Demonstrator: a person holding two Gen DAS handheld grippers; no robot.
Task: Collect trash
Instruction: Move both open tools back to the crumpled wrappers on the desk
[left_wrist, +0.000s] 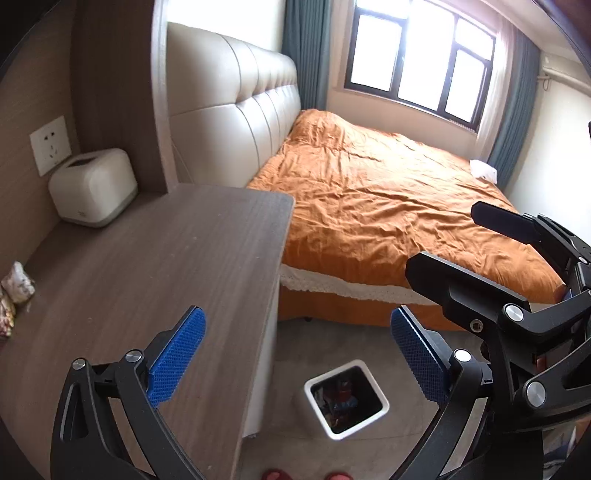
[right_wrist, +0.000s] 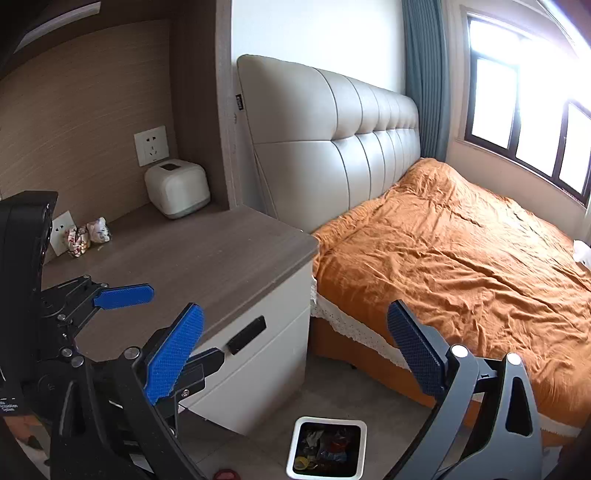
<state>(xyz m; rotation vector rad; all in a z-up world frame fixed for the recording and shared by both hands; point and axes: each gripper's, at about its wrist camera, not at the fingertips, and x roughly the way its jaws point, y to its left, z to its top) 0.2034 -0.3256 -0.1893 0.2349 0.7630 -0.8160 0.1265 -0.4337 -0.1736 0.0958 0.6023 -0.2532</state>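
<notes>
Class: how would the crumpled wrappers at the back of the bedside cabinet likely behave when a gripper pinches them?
The crumpled wrappers look thin and creased, so probably light and crushable. Their irregular lumps suggest they won't roll, though a nudge might slide them across the smooth cabinet top.

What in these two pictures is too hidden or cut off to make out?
- Crumpled patterned wrappers: left view, cut by the frame edge.
- Contents of the white square bin: both views, dark and too small to name.
- White object on the orange bed: cropped in the right view, small and unidentifiable in the left.
</notes>
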